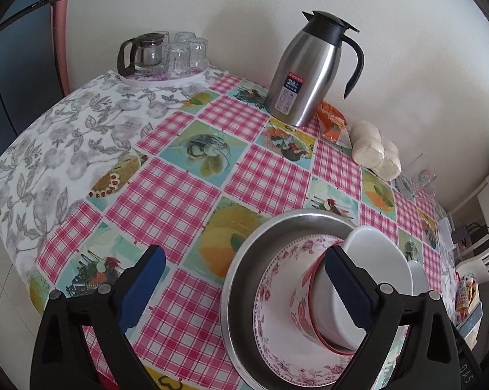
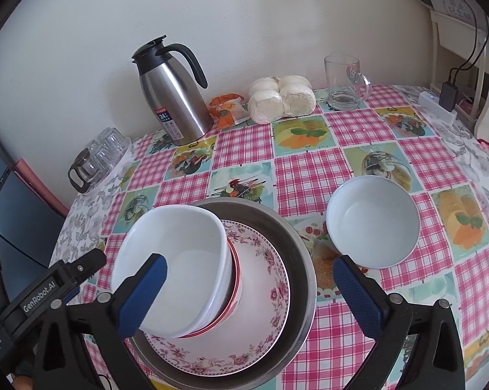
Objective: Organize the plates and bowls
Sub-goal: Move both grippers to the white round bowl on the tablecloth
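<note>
Where writing can be read, it is on the flask [image 2: 173, 97], whose label shows "24", and on the left gripper [image 1: 244, 289] as seen from the right wrist, whose black body reads "GenRobot.AI". Both grippers have their blue fingers [image 2: 142, 295] spread wide and grip nothing. The right gripper [image 2: 249, 295] hangs over the stack: a metal pan [image 2: 296, 243] on the counter [image 2: 309, 169], a floral plate [image 2: 264, 279] inside it, a red-rimmed bowl [image 2: 235, 269] on the plate and a white bowl [image 2: 176, 260] nested in that, leaning to one side. Its left finger lies in front of the white bowl's rim; whether it touches I cannot tell. In the left wrist view the left gripper's right finger [image 1: 348, 289] lies in front of the nested bowls, with the other finger well away over the cloth. A second white bowl [image 2: 373, 221] stands alone just beside the pan, upright. Along the wall behind the flask's side sit an orange packet [image 2: 226, 109], bagged buns [image 2: 280, 99] and a glass mug [image 2: 343, 81]. A tray [image 1: 166, 76] in the far corner carries a glass pot [image 1: 140, 53] and upturned glasses [image 1: 186, 52]. A charger [image 2: 447, 92] and cables lie at the counter's right edge.
</note>
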The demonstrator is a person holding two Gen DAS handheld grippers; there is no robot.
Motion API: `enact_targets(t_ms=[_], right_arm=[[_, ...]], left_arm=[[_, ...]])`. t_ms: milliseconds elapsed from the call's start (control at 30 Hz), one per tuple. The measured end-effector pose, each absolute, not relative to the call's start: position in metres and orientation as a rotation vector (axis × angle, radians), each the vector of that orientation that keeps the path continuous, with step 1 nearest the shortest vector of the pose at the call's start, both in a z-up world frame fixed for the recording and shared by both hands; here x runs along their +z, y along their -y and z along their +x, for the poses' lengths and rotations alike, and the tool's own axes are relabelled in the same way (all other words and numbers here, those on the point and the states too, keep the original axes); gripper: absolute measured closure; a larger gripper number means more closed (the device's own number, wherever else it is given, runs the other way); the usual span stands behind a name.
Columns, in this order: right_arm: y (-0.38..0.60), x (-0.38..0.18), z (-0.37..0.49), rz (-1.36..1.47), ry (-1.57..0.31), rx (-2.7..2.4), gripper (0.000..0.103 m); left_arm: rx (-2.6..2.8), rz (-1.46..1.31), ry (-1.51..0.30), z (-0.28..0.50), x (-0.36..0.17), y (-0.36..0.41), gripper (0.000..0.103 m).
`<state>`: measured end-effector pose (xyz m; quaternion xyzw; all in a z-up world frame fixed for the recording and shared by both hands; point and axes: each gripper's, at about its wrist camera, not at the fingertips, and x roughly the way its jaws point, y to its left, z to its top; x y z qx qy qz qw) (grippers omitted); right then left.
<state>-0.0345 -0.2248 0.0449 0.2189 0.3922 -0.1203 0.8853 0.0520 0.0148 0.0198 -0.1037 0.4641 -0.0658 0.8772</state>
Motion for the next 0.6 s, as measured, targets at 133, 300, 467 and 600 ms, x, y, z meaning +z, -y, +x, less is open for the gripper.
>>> enact_targets(t_ms=[133,300,467,600], right_arm=[[0.227,0.045,-0.036,0.444,-0.809,-0.247,0.0],[0.235,0.046,-0.041,0.433,-0.797,-0.264,0.0],[0.257,0.047,-0.052,0.468,-0.77,-0.3,0.0],[0.279,0.05,-0.064,0.508,-0.734,-0.338,0.0]], left_arm=[[-0.129,-0.236,-0.94,0.051,0.024,-0.016,0.004],[-0.144,-0.238,-0.909,0.047,0.031,-0.008,0.004],[-0.188,-0.248,-0.836,0.036,0.047,0.004,0.004],[-0.243,-0.248,-0.754,0.025,0.063,0.017,0.004]])
